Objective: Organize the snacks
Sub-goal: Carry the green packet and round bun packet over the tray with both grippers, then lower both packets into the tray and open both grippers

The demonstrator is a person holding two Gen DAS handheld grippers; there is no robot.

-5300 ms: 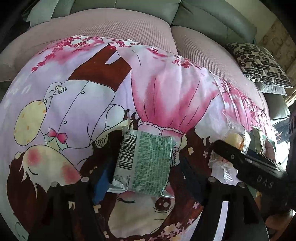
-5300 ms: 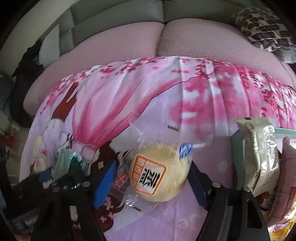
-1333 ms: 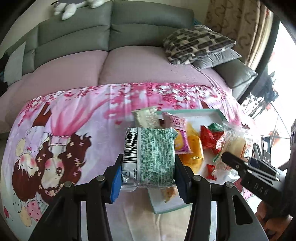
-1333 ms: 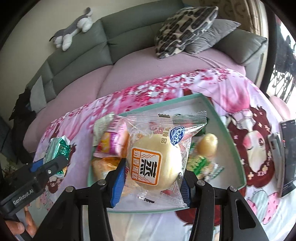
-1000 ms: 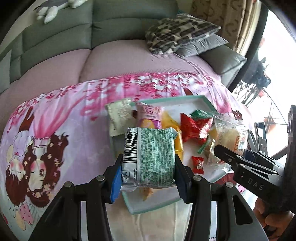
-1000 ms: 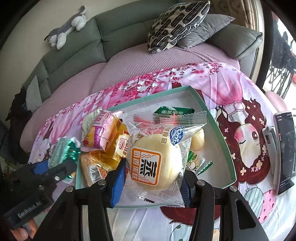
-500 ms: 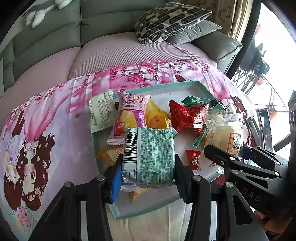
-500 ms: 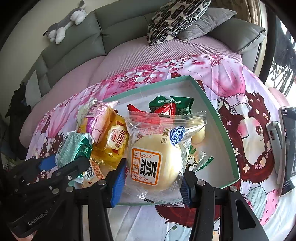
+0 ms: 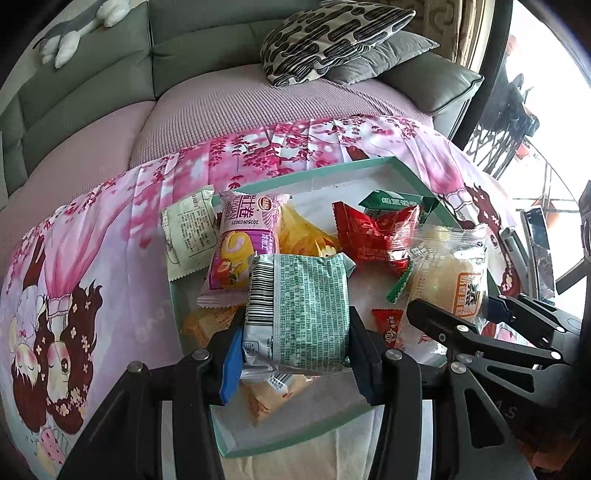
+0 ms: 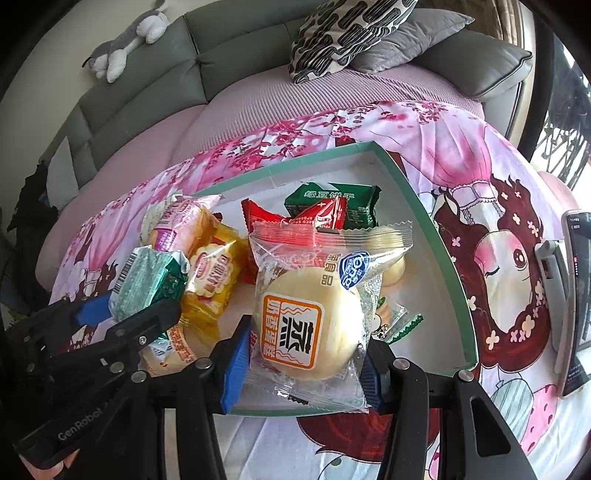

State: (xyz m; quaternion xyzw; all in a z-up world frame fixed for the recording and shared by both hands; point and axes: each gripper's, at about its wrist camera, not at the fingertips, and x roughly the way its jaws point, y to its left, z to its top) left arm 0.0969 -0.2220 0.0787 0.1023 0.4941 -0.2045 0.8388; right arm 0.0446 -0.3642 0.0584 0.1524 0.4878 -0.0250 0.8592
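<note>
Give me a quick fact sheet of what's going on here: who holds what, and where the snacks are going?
Left gripper: shut on green packet, held above the tray
Right gripper: shut on clear-wrapped bun, held above the tray's near edge
Tray: teal-rimmed, white inside, on the pink printed cloth
Already in tray: red packets, dark green packet, yellow packet, pink-purple roll packet
Partly over tray's left rim: pale packet
Right of tray: phone
Behind: sofa with patterned cushion
</note>
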